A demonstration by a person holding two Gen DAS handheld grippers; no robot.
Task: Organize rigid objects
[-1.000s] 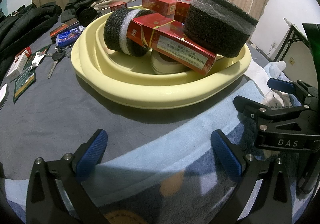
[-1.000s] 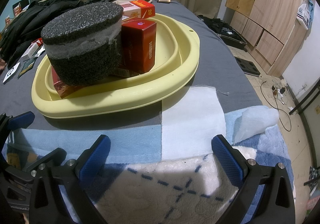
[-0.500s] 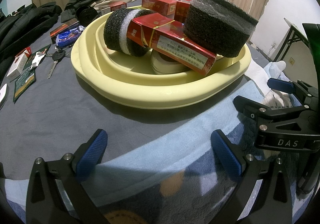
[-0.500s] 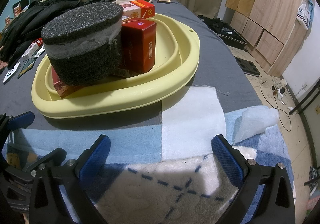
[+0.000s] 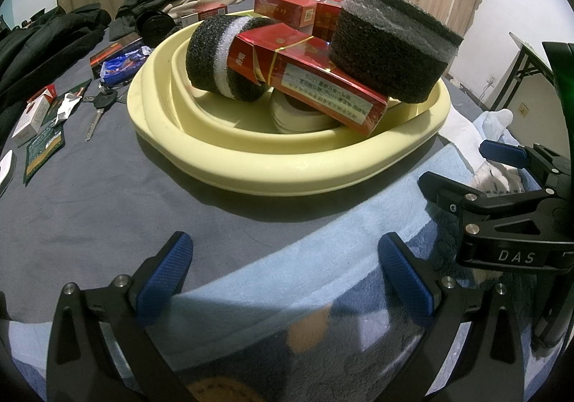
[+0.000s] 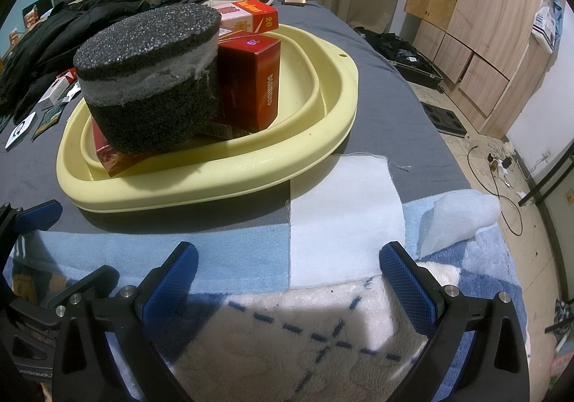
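**Both tongs empty before the loaded basin**

The left gripper (image 5: pixel 285 274) and right gripper (image 6: pixel 287 281) gape wide, holding nothing, over a blue blanket (image 6: pixel 229 255). Beyond, the yellow basin (image 5: pixel 287 168) holds foam rolls (image 6: pixel 150 79) and red cartons (image 5: pixel 315 86) (one reads "DIAMOND", another "20"). The right gripper's body reads "DAS".

Grey bed (image 5: pixel 89 201), yellow basin (image 5: pixel 287 172), blue blanket (image 5: pixel 305 276), key (image 5: pixel 96 115), dark clothes (image 6: pixel 71 28)
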